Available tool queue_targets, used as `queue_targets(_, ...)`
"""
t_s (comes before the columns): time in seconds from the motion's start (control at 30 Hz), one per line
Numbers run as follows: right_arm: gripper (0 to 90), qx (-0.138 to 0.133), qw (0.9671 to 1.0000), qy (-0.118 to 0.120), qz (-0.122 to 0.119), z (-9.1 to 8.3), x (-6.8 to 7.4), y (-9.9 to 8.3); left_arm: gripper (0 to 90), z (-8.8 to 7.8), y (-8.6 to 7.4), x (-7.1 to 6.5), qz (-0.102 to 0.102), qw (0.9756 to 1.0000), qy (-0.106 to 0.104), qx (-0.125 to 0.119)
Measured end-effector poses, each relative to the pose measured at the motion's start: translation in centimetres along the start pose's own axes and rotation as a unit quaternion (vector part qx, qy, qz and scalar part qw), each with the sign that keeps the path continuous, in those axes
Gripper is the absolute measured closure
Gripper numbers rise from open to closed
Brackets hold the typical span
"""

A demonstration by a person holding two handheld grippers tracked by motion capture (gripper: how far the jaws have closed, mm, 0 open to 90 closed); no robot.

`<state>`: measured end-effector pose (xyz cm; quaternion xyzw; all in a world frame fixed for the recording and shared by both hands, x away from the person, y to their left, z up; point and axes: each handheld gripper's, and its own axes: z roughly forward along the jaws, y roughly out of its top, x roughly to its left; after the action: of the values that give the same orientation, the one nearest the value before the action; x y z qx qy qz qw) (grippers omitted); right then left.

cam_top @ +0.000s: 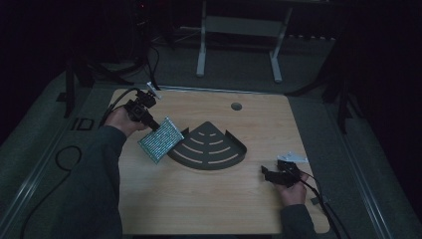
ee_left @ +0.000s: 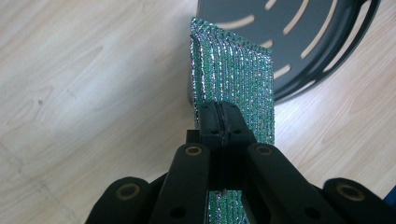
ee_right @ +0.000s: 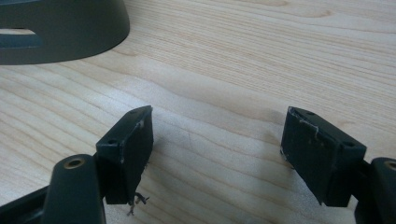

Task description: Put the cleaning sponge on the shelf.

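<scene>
A green, glittery scouring pad (cam_top: 160, 139) hangs in the air at the table's left, tilted, just left of a dark quarter-round slotted tray (cam_top: 211, 160). My left gripper (cam_top: 153, 124) is shut on the pad's near edge. In the left gripper view the pad (ee_left: 233, 74) stands edge-up between the closed jaws, with the tray (ee_left: 299, 42) right behind it. My right gripper (cam_top: 268, 174) rests low at the table's right front, its jaws wide apart with nothing between them. In the right gripper view its gripper (ee_right: 217, 142) frames bare wood, and the tray's wall (ee_right: 70, 32) sits at the upper left.
The wooden table (cam_top: 214, 209) has a round hole (cam_top: 236, 106) near its back edge. Cables trail off both grippers. A white table frame (cam_top: 239, 30) stands on the floor beyond the table.
</scene>
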<state>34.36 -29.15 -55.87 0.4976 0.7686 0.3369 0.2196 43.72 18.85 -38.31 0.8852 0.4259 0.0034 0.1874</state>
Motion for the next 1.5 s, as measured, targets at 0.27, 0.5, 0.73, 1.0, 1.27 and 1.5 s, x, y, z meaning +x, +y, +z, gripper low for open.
queue_targets(0.27, 24.7, 0.000, 1.0000, 0.000, 0.000, 0.0, 0.0, 0.0, 90.0, 0.7, 1.2, -0.2, 0.002, 1.0000, 0.001, 0.003)
queue_targets(0.5, 24.6, 0.000, 1.0000, 0.000, 0.000, 0.0, 0.0, 0.0, 90.0, 1.4, 2.3, -0.8, 0.011, 0.9999, 0.004, 0.007)
queue_targets(0.73, 24.6, 0.000, 1.0000, 0.000, 0.000, 0.0, 0.0, 0.0, 90.0, 2.1, 2.9, -1.0, 0.014, 0.9998, 0.007, 0.012)
queue_targets(1.0, 24.6, 0.000, 1.0000, 0.000, 0.000, 0.0, 0.0, 0.0, 90.0, 2.7, 3.7, -1.3, 0.018, 0.9998, 0.004, 0.005)
queue_targets(1.27, 24.6, 0.000, 1.0000, 0.000, 0.000, 0.0, 0.0, 0.0, 90.0, 3.5, 4.5, -1.2, 0.012, 0.9999, 0.001, 0.000)
queue_targets(1.5, 24.6, 0.000, 1.0000, 0.000, 0.000, 0.0, 0.0, 0.0, 90.0, 4.0, 5.0, -1.2, 0.010, 0.9999, 0.005, 0.001)
